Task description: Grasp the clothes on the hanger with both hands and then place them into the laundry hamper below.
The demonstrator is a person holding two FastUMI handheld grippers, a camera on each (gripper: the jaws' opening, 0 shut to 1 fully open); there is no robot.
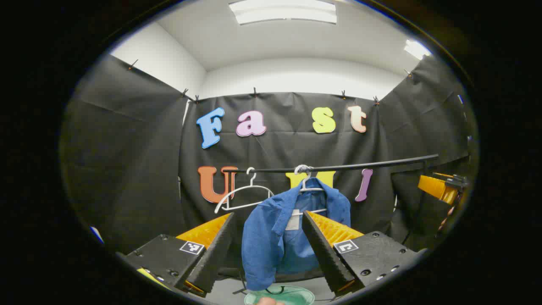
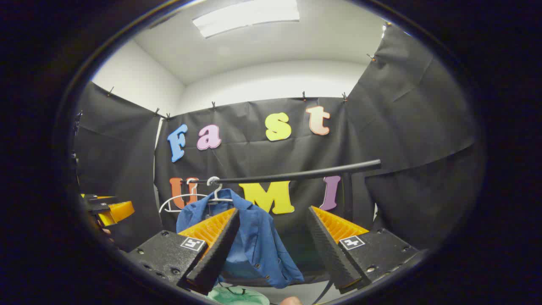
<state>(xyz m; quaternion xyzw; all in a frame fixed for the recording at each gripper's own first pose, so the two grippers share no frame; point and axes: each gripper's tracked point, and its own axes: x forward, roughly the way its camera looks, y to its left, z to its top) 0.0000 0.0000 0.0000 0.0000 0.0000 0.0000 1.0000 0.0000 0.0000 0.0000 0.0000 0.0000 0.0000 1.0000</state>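
Rail (image 1: 338,167) spans black-draped booth, white ceiling (image 1: 296,38).

Bright, even light from ceiling panels (image 1: 283,12), mild glare there, sharp focus, strong fisheye bending at edges

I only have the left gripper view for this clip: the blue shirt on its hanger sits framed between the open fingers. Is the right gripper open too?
Observer: Yes. In the right gripper view the right gripper has its fingers spread wide, with nothing pinched between them.
Operator: Is it lined up on the shirt as well?
Observer: Not centred. In that view the blue shirt hangs over toward the gripper's left finger, which covers part of it. The gap between the fingers mostly frames the wall cloth.
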